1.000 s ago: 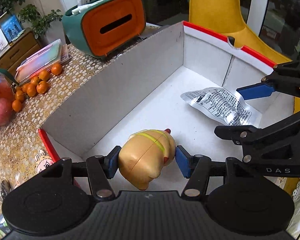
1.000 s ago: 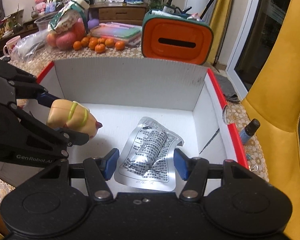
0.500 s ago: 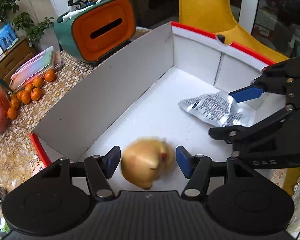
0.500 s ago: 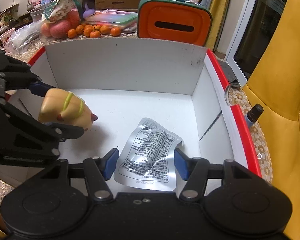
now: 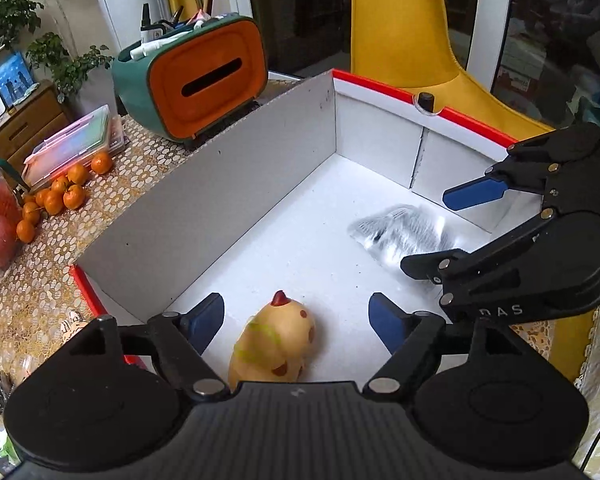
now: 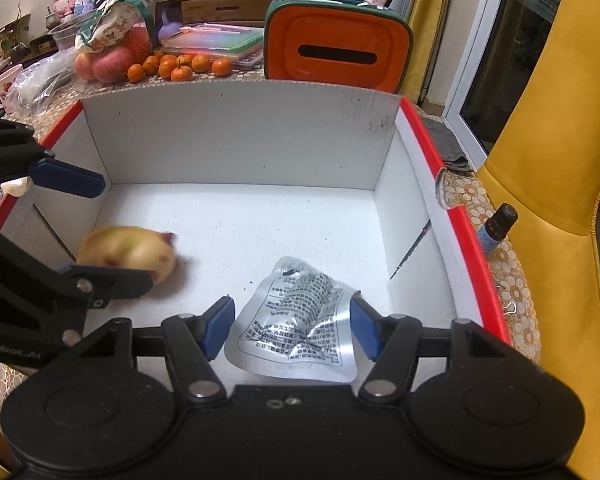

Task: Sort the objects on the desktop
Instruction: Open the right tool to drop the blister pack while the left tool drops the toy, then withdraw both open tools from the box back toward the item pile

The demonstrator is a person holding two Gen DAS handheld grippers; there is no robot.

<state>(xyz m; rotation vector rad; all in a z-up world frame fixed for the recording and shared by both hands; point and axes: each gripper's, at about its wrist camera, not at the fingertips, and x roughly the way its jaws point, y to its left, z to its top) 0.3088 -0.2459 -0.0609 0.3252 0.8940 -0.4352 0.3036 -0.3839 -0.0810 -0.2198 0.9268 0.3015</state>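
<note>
A yellow chick-shaped toy [image 5: 274, 346] lies on the floor of the white box with a red rim [image 5: 384, 88], below my open left gripper [image 5: 298, 322], not touching its pads. It also shows blurred in the right wrist view [image 6: 130, 254]. A silver foil packet [image 6: 296, 326] lies on the box floor under my open right gripper [image 6: 292, 328], between the blue pads and apart from them. The packet shows blurred in the left wrist view [image 5: 404, 234], partly behind the right gripper [image 5: 540, 232].
An orange and green tissue box with pens [image 6: 338, 50] stands behind the white box. Several small oranges [image 6: 180, 68], bagged apples [image 6: 108, 64] and a flat plastic case [image 5: 74, 146] lie on the patterned table. A small dark bottle [image 6: 498, 226] stands right of the box. A yellow chair [image 6: 552, 152] is beyond.
My left gripper opened and let go of the chick toy, which dropped onto the box floor. Both grippers rose a little. The foil packet lies where it was.
</note>
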